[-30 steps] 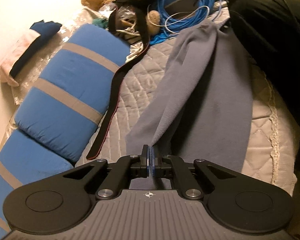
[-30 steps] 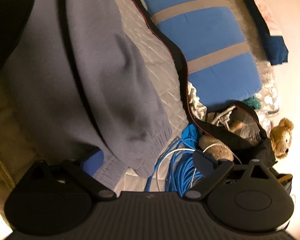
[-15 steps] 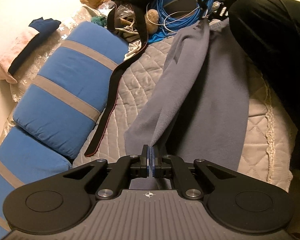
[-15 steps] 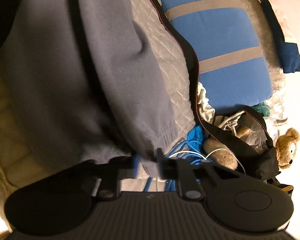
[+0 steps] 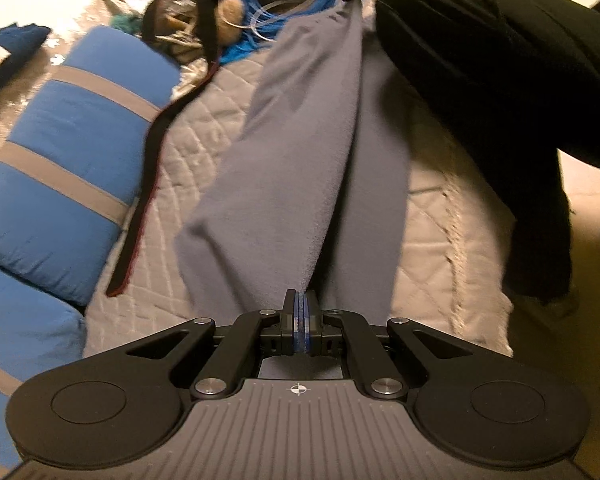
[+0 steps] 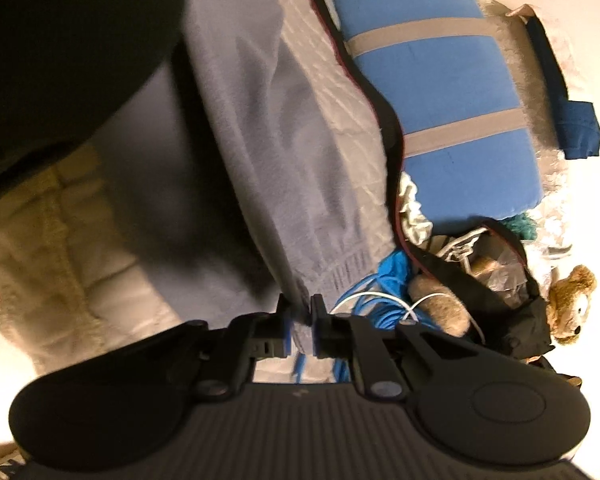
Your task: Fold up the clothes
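Holding the grey garment (image 5: 300,152) stretched between our two grippers, we have it hanging in a long lengthwise fold above the quilted bedspread (image 5: 204,148). Our left gripper (image 5: 301,322) is clamped tight on one end; our right gripper (image 6: 300,326) pinches the ribbed cuff end, its jaws narrow with a wad of cloth between them. We judge the right-hand hold the weaker: only the cuff's edge sits between the pads, so a pull along the cloth could slide it free and drop that end onto the blue cable (image 6: 380,292) just beside it. Sagging at the middle could also skew the fold, and the black strap (image 5: 148,184) lies near the landing place.
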### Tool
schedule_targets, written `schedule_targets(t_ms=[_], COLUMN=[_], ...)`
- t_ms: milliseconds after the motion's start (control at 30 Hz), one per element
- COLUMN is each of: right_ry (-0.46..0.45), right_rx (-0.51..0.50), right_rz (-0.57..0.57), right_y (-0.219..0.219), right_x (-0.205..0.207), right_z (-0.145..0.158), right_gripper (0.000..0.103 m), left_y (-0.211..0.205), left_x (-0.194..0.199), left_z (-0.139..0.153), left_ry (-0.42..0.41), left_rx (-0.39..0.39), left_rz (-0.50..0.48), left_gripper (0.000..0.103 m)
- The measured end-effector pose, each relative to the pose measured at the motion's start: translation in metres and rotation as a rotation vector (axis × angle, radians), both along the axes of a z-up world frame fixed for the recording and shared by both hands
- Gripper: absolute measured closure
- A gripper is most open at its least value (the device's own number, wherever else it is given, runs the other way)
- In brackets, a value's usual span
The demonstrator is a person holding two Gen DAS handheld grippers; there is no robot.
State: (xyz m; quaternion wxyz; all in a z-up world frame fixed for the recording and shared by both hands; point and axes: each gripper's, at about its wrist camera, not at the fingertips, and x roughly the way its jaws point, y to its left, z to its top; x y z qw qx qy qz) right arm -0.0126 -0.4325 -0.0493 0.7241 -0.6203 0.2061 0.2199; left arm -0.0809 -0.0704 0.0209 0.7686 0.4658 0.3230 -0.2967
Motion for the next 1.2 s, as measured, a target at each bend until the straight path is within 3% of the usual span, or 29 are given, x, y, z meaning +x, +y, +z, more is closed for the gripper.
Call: schedule_targets(t_ms=[333, 667, 733, 767, 867, 900, 933, 1033, 1067, 1133, 1200], right_ry=[0.064, 0.116, 0.119, 0.106, 0.068, 0.055, 0.042, 0.004, -0.009, -0.035, -0.061], right_rx=[-0.007, -0.022, -0.016, 0.005, 0.069, 0.090, 0.111, 0.174, 0.195, 0.238, 0.280], right_rz=[0.003, -0.034, -0.046, -0.061, -0.105, -0.119, -0.134, -0.178, -0.193, -0.222, -0.251], right_y=[0.000, 0.003, 0.004, 0.005, 0.006, 0.006, 0.007, 0.008, 0.008, 0.009, 0.010], right_x=[-0.012, -0.006, -0.004, -0.002, 0.005, 0.008, 0.010, 0.017, 0.019, 0.024, 0.029], right_z=[-0.010, -0.018, -0.016, -0.010, 0.009, 0.015, 0.021, 0.040, 0.046, 0.059, 0.071], right_gripper=[0.094, 0.093, 0.072, 0.067, 0.036, 0.021, 0.013, 0.006, 0.004, 0.000, 0.000], left_y=[0.005, -0.005, -0.004, -0.004, -0.002, -0.001, -0.001, 0.000, 0.001, 0.001, 0.003], left_x=[-0.001, -0.001, 0.000, 0.000, 0.000, 0.001, 0.001, 0.001, 0.002, 0.001, 0.000], left_z=[0.003, -0.020, -0.025, -0.027, -0.027, -0.026, -0.026, -0.025, -0.025, -0.027, -0.023], left_ry=[0.081, 0.150, 0.157, 0.159, 0.160, 0.163, 0.166, 0.184, 0.188, 0.188, 0.192], left_rx=[0.021, 0.088, 0.106, 0.111, 0.105, 0.102, 0.100, 0.104, 0.112, 0.136, 0.121], left_rz=[-0.002, -0.025, -0.021, -0.021, -0.018, -0.016, -0.016, -0.020, -0.020, -0.015, -0.021], left_gripper=[0.101, 0.100, 0.099, 0.099, 0.098, 0.098, 0.098, 0.097, 0.094, 0.077, 0.076])
